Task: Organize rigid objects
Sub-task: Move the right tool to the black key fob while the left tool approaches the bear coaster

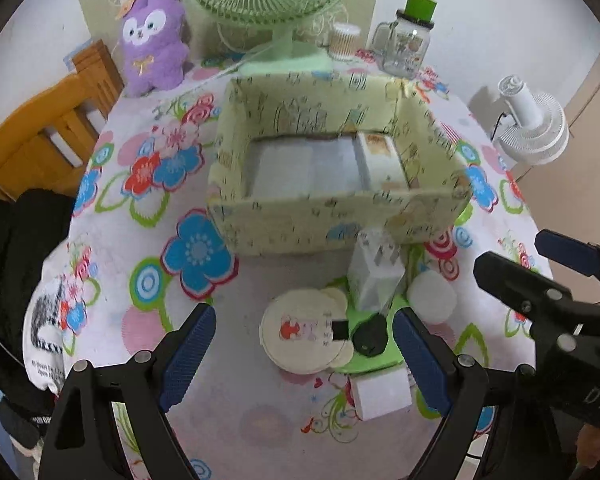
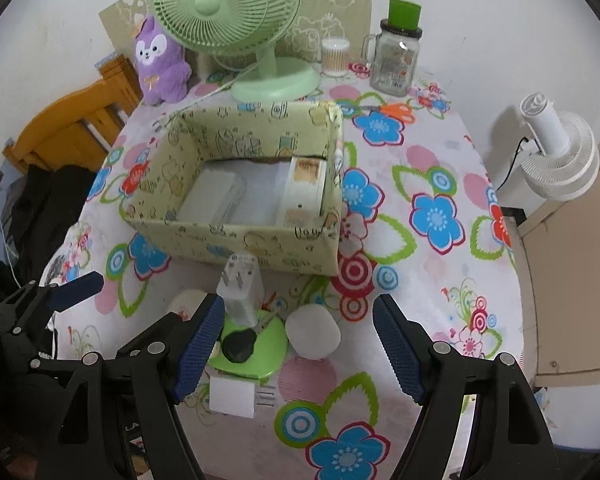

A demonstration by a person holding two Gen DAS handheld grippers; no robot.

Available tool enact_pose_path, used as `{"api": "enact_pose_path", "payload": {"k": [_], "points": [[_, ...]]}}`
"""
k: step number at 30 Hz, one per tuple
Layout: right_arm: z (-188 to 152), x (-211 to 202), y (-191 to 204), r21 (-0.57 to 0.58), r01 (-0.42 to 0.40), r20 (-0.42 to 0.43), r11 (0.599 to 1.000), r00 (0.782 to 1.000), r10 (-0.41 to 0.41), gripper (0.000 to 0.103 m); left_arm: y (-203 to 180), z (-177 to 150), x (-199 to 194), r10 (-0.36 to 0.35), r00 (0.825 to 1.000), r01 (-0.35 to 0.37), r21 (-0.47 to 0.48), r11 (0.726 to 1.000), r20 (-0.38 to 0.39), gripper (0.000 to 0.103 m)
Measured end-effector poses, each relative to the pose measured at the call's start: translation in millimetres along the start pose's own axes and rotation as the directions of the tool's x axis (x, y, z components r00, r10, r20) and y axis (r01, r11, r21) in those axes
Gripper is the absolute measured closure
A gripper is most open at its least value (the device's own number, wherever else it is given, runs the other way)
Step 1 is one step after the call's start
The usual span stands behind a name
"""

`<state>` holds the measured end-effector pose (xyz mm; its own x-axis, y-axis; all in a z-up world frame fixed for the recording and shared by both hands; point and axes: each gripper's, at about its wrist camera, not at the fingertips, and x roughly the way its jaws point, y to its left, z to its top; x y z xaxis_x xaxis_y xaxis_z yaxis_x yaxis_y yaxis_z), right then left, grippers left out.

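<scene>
Left wrist view shows both the left gripper (image 1: pixel 302 354) and right gripper (image 2: pixel 300 346) spread wide and empty above small items clustered before the storage box (image 1: pixel 336 220), including a white charger (image 1: pixel 374 280).

A pale green plastic desk fan (image 2: pixel 226 4) stands on its round base at the far edge of the flower-printed tablecloth (image 2: pixel 432 168). Just left of the fan sits a purple plush animal with white eye patches (image 2: pixel 162 64). Right of the fan's base stands a small clear round tub of cotton swabs (image 2: pixel 335 58), and beyond that a clear glass mug jar with a handle and a tall green cap (image 2: pixel 396 50). Further left of the fan, off the table, is an orange wooden chair (image 2: pixel 76 124), with dark clothing (image 2: pixel 48 200) heaped nearer. Well to the fan's right, a white fan (image 2: pixel 560 152) is by the wall.
</scene>
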<state>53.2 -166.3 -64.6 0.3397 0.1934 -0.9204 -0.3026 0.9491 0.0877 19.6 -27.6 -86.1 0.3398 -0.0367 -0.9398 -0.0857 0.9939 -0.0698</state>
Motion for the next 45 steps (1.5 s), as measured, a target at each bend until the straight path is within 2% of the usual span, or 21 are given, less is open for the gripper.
{"api": "enact_pose_path", "payload": {"k": [8,18,33,43,45], "points": [[-10,15,4,-0.025,-0.01,-0.037,1.0,0.999,0.009,0.024,5,-11,15,-0.003,0.999,0.001,-0.04,0.999,-0.038,0.012],[-22,36,-1,-0.008,0.018,-0.098,1.0,0.995,-0.019,0.024,2,-19,38,-0.016,0.997,0.014,-0.028,1.0,-0.078,0.012],[-29,67,8,0.01,0.006,-0.16,1.0,0.987,-0.004,0.024,-1,-26,65,-0.008,0.99,0.008,0.005,1.0,-0.142,0.012],[-31,78,7,0.048,0.015,-0.189,0.999,0.982,-0.006,0.024,-3,-29,76,-0.026,0.988,0.03,0.025,0.999,-0.151,0.011],[-31,80,7,0.058,0.01,-0.193,0.998,0.981,0.001,0.024,-2,-32,75,-0.054,0.988,0.058,0.025,0.998,-0.144,0.015]]}}
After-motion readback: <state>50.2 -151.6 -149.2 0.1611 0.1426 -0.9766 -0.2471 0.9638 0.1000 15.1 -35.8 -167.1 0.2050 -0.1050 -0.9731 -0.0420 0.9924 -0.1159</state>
